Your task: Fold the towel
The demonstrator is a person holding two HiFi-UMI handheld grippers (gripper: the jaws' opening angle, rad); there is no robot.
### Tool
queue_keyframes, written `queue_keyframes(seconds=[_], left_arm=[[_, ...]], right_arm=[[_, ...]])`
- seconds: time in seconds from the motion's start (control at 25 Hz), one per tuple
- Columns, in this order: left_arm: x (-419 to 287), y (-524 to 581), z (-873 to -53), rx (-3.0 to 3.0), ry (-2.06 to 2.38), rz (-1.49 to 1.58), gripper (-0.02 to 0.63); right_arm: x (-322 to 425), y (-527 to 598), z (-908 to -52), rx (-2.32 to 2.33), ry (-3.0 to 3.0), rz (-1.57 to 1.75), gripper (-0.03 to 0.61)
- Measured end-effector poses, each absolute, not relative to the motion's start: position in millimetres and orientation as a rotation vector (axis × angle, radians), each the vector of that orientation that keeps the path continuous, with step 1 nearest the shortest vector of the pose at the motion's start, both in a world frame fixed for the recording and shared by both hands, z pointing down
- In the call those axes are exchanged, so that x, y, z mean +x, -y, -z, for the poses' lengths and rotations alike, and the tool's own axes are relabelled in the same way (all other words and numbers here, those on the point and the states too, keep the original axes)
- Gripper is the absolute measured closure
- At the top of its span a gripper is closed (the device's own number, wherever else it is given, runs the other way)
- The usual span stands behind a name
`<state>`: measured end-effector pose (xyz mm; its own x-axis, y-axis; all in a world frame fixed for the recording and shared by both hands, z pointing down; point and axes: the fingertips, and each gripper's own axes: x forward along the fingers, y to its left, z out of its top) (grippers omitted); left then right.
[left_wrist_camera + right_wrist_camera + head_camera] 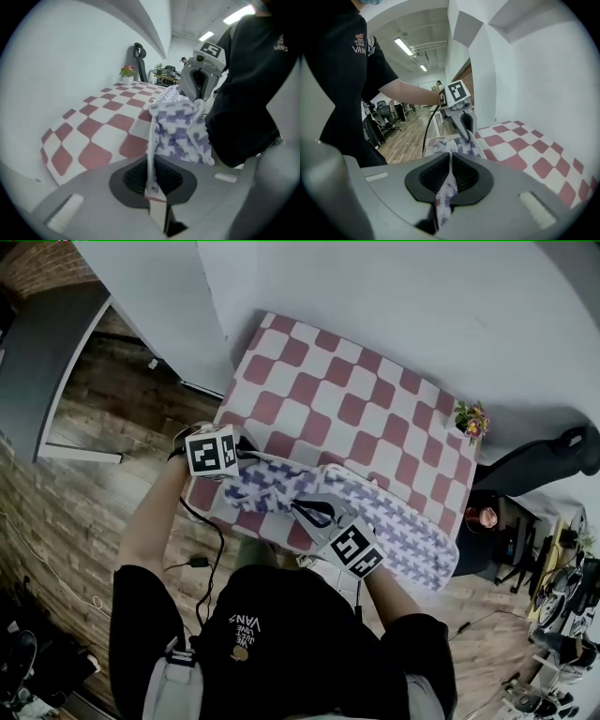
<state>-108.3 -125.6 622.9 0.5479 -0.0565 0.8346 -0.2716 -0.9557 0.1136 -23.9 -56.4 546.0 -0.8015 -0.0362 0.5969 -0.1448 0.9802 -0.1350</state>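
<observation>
From the head view we look down on a counter (281, 357) spread with a red-and-white checked cloth (375, 418), pushed into the corner of a white wall (422, 296). A small flower pot (472, 418) stands at its far right corner, and a wooden floor (103, 418) runs along the left. The purple-and-white towel (403, 526) lies along the near edge. Its left end is bunched and raised between the left gripper (247, 457) and the right gripper (306, 512), which are close together.

In the left gripper view we see the left gripper's (151, 185) jaws pressed together on a thin edge of the towel, which hangs in folds over the checked cloth. The right gripper hangs just behind the folds. The wall fills the left side, with ceiling lights (239, 14) above.

In the right gripper view we see the right gripper's (449, 176) jaws clamped on another strip of the towel. Beyond it are the left gripper, the checked cloth at right, and office chairs (384, 115) on the floor at left.
</observation>
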Motion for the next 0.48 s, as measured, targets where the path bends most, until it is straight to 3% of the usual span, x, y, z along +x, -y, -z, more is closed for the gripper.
queue_keyframes(seconds=[0.36, 0.48], left_arm=[[-105.7, 220.3, -643.5, 2.640, 0.426, -1.499, 0.594], [-113.6, 232.9, -650.8, 2.598, 0.463, -1.343, 0.494]], right_arm=[[-70.5, 134.9, -542.7, 0.292, 2.525, -0.028, 0.554], [-84.4, 159.4, -554.3, 0.299, 2.509, -0.016, 0.554]])
